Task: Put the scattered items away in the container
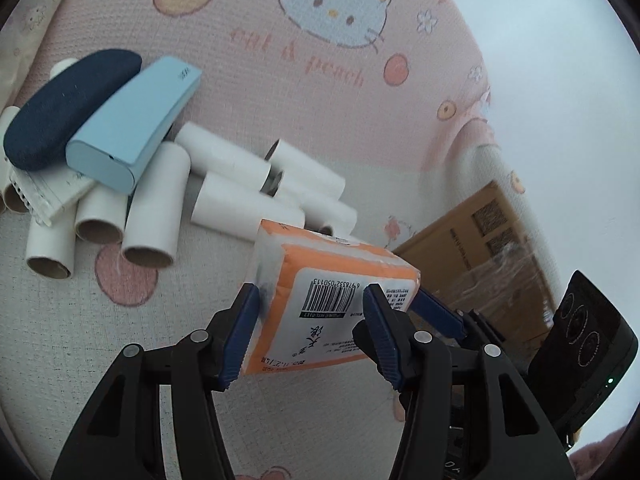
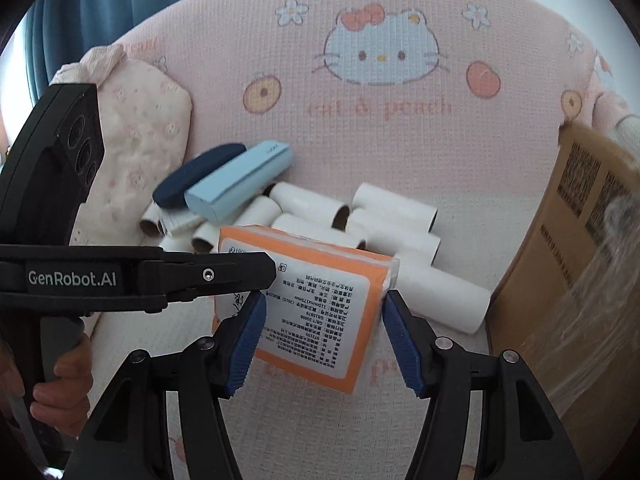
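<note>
An orange and white tissue pack (image 1: 332,292) is held above the pink sofa seat between both grippers. My left gripper (image 1: 310,328) is shut on one end of it. My right gripper (image 2: 322,338) has its blue pads against the pack's other end (image 2: 320,300); its fingers also show in the left wrist view (image 1: 436,312). Behind lie several white paper tubes (image 1: 228,184), a light blue case (image 1: 132,128) and a dark navy case (image 1: 64,112). They also show in the right wrist view: tubes (image 2: 392,232), blue case (image 2: 236,184), navy case (image 2: 196,178).
A brown cardboard box (image 2: 568,260) stands at the right on the seat, also in the left wrist view (image 1: 480,240). A pink Hello Kitty cover (image 2: 380,60) drapes the backrest. A floral cushion (image 2: 132,148) sits at the left.
</note>
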Demonstrator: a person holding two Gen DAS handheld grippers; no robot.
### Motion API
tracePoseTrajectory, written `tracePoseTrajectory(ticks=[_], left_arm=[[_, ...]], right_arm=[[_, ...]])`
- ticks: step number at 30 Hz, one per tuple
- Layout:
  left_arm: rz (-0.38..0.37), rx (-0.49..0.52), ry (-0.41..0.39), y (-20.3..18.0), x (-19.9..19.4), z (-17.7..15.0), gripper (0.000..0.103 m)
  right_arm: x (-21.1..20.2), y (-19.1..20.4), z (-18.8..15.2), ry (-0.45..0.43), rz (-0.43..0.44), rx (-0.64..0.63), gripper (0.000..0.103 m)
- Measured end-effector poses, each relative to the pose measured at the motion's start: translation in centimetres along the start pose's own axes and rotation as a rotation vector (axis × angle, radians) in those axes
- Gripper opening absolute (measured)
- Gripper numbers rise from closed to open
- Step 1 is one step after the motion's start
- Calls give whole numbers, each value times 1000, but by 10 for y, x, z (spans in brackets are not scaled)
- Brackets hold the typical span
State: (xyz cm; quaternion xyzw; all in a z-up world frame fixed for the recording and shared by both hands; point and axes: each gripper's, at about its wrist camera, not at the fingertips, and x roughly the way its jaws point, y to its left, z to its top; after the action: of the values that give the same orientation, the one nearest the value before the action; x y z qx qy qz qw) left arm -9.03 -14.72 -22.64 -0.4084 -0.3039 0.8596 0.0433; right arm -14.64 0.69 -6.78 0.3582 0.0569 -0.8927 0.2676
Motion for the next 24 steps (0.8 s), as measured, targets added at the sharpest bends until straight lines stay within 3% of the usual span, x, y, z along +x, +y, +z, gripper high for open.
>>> tracePoseTrajectory(ticks=[13, 18, 24], left_arm=[[53, 31, 26, 18, 30, 12, 58], [49, 60, 58, 18, 28, 1, 58], [6, 8, 118, 17, 19, -9, 58]], right_arm=[[43, -4, 5, 13, 49, -95, 59], [35, -7, -6, 67, 97, -89, 59], [14, -20, -5, 102, 155, -32, 59]])
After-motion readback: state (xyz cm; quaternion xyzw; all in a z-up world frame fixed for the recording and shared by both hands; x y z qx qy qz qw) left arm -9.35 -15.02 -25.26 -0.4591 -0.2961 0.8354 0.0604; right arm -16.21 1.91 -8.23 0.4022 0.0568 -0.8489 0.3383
